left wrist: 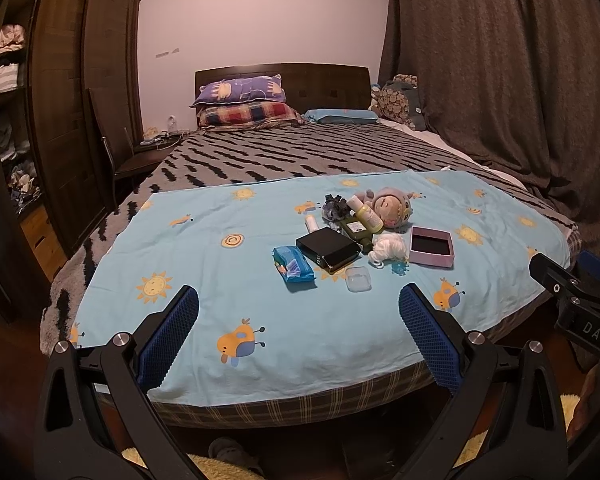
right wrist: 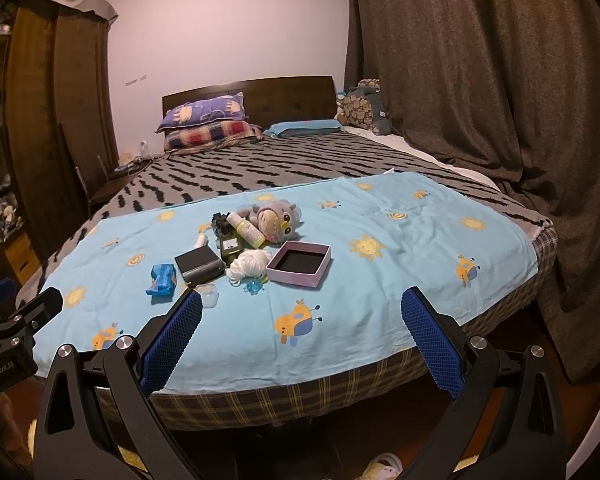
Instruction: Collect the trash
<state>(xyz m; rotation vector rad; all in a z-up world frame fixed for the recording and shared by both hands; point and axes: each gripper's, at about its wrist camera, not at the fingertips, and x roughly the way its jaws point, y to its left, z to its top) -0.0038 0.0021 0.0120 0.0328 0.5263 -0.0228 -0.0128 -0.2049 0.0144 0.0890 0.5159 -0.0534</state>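
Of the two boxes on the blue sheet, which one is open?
The pink box, at the right of the pile, is open: its top is off and its dark inside shows. The black box beside the blue packet is closed.

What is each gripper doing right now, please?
Left gripper: open, holding nothing.
Right gripper: open, holding nothing.

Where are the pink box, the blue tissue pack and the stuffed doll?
pink box [right wrist: 300, 276], right wrist view, on its near outer wall
blue tissue pack [left wrist: 294, 268], left wrist view, on its top face
stuffed doll [right wrist: 274, 220], right wrist view, on its face
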